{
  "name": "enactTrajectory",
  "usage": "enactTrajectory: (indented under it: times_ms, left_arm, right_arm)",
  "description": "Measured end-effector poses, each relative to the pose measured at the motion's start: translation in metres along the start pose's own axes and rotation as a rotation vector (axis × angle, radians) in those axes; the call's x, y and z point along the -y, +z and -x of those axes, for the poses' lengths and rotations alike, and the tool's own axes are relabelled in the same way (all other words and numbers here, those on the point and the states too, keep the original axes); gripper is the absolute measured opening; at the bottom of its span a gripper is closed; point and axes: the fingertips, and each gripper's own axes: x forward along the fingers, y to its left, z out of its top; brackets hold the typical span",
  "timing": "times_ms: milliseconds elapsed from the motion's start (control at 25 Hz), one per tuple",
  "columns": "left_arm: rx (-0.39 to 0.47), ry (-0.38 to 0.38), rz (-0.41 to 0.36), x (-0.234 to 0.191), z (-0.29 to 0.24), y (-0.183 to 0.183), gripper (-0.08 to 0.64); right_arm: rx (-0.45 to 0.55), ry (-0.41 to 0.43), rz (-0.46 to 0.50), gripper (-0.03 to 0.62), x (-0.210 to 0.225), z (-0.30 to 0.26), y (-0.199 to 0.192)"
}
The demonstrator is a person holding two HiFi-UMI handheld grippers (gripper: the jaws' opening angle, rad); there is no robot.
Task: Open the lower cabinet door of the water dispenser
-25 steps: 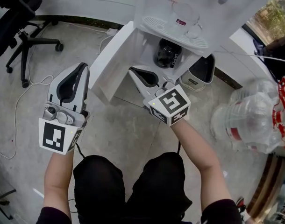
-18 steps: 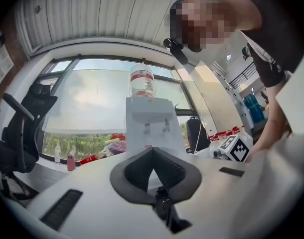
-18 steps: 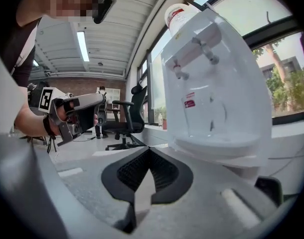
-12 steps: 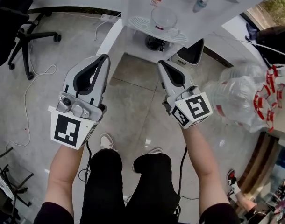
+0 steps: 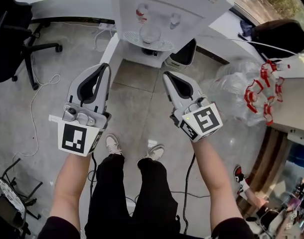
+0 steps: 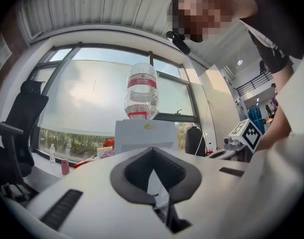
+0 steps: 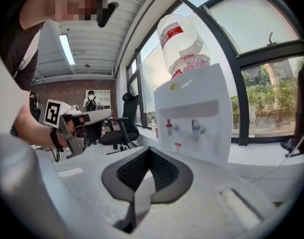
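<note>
Lower cabinet door (image 5: 112,45) stands open; left hand-held gripper (image 5: 104,67) and right hand-held gripper (image 5: 167,76) hover clear, both closed, empty. Unheld, the door could swing shut.

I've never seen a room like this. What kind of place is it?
Probably an office. There is a water dispenser with a big bottle on top, a black swivel chair on wheels, and a long white desk along big windows.
</note>
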Motion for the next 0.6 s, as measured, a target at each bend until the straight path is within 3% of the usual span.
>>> enactTrajectory:
  times_ms: [240,440,600]
  left_arm:
    - [-0.014,-0.013,0.024,0.015,-0.005,0.075,0.008]
    - [-0.027,-0.038,-0.057,0.017,-0.008,0.152,0.008]
    - [-0.018,-0.06,-0.009,0.034,-0.009,0.21,0.008]
  right_arm:
    - [0.025,-0.069,-0.027,0.005,-0.004,0.038,0.09]
    - [0.021,-0.093,-0.005,0.005,-0.027,0.078,0.162]
    - [0.031,-0.125,-0.035,0.005,-0.043,0.113,0.213]
